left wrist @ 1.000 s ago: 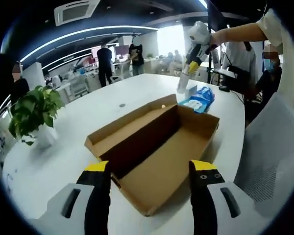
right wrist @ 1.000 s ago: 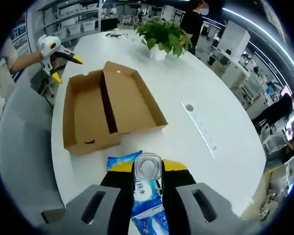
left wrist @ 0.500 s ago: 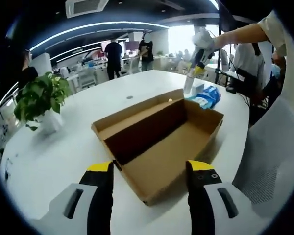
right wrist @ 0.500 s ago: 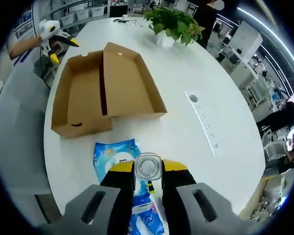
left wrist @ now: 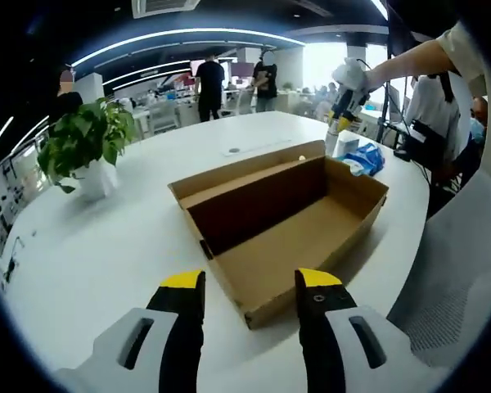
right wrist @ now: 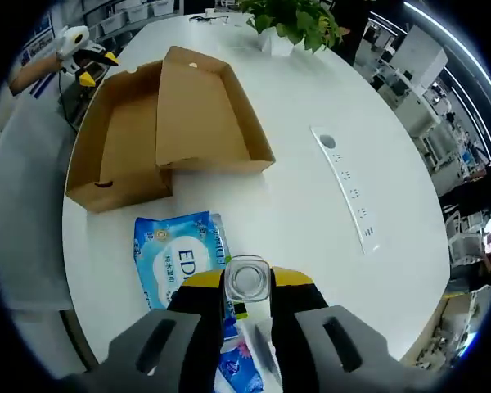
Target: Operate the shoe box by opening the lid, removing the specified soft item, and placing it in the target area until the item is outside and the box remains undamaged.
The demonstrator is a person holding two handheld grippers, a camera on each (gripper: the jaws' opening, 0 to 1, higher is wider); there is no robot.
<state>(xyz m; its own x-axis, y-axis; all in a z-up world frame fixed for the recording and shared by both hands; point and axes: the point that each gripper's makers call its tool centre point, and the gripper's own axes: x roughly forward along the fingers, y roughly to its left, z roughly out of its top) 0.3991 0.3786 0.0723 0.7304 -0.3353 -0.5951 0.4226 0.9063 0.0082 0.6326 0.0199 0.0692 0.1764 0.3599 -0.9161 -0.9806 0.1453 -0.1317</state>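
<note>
Placing step: shoe box [right wrist: 159,123] open, blue soft pack [right wrist: 180,262] beside it; my right gripper [right wrist: 247,286] clamps a clear bottle [right wrist: 247,278], left gripper [left wrist: 250,286] wide; next, withdraw.

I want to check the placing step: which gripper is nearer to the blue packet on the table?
Right. The right gripper hangs directly over the blue packet; the left gripper is at the opposite end of the open shoe box.

A white tabletop [right wrist: 311,205] carries an open cardboard shoe box [right wrist: 159,127] near one edge, a blue soft pack [right wrist: 178,258] just beside the box's end, and a potted plant [left wrist: 86,151] toward the far edge.
</note>
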